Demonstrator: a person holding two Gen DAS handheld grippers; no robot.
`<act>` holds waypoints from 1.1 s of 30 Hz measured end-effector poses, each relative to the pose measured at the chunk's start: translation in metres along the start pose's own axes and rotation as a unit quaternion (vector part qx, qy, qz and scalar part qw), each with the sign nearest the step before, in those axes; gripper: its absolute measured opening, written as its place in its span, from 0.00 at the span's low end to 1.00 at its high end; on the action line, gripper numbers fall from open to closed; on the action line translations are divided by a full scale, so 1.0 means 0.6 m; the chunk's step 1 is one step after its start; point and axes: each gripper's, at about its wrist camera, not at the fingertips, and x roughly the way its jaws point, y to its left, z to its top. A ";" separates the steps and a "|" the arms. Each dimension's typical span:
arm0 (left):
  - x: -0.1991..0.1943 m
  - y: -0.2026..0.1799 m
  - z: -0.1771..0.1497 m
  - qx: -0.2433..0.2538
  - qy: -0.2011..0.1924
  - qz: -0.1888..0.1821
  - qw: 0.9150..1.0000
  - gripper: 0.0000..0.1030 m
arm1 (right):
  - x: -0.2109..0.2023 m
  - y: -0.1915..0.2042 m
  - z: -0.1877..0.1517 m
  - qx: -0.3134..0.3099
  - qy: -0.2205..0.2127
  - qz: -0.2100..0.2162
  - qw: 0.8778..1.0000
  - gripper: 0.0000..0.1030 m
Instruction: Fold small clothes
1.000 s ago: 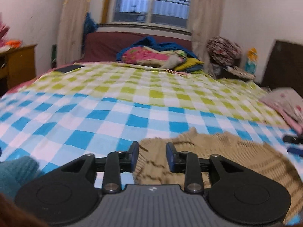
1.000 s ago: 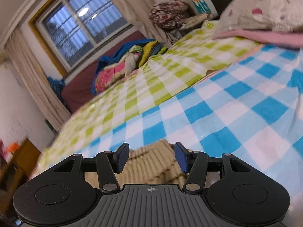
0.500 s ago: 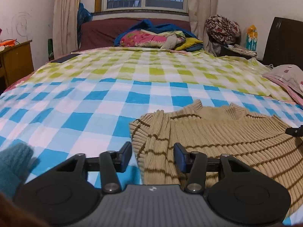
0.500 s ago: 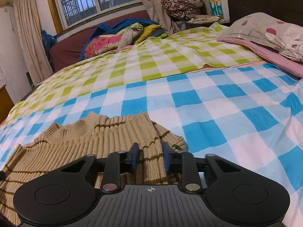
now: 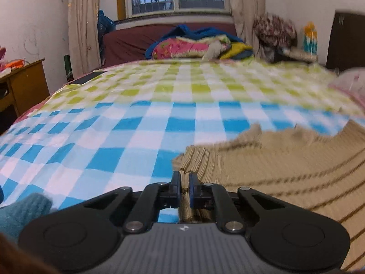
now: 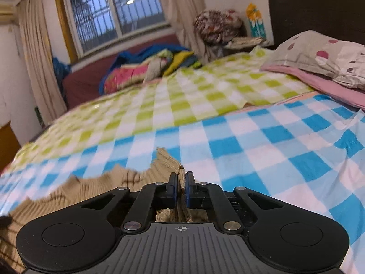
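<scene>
A small tan ribbed sweater [image 5: 285, 166] with thin brown stripes lies on the checked bed sheet [image 5: 127, 141]. In the left wrist view my left gripper [image 5: 184, 179] is shut on the sweater's left shoulder edge, with a fold of knit pinched between the pads. In the right wrist view the same sweater [image 6: 95, 189] spreads out to the left, and my right gripper [image 6: 181, 180] is shut on its right shoulder edge, the fabric bunched up between the fingers. The rest of the garment near both hands is hidden under the gripper bodies.
A teal knitted item [image 5: 20, 212] lies at the near left. A pillow [image 6: 324, 54] on a pink cloth sits at the right. Piled bedding [image 5: 196, 45] lies at the far end under the window. A wooden cabinet [image 5: 22, 84] stands left of the bed.
Both grippers have closed from open onto the sweater's shoulder edges. The left one sank a little towards the cloth; the right one rolled.
</scene>
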 end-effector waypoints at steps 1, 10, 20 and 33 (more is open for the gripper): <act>0.009 -0.005 -0.006 0.009 0.009 0.003 1.000 0.15 | 0.013 -0.001 -0.004 -0.002 0.016 -0.011 1.000 0.05; -0.038 0.019 -0.003 -0.015 -0.008 -0.011 1.000 0.46 | 0.008 -0.006 -0.016 -0.004 0.050 0.007 0.999 0.29; -0.118 0.007 -0.057 -0.003 0.001 -0.066 0.998 0.79 | -0.076 0.006 -0.039 -0.052 0.074 0.038 0.995 0.75; -0.072 0.007 -0.072 -0.049 0.080 -0.120 0.988 0.27 | -0.053 -0.014 -0.074 0.009 0.139 0.069 0.988 0.32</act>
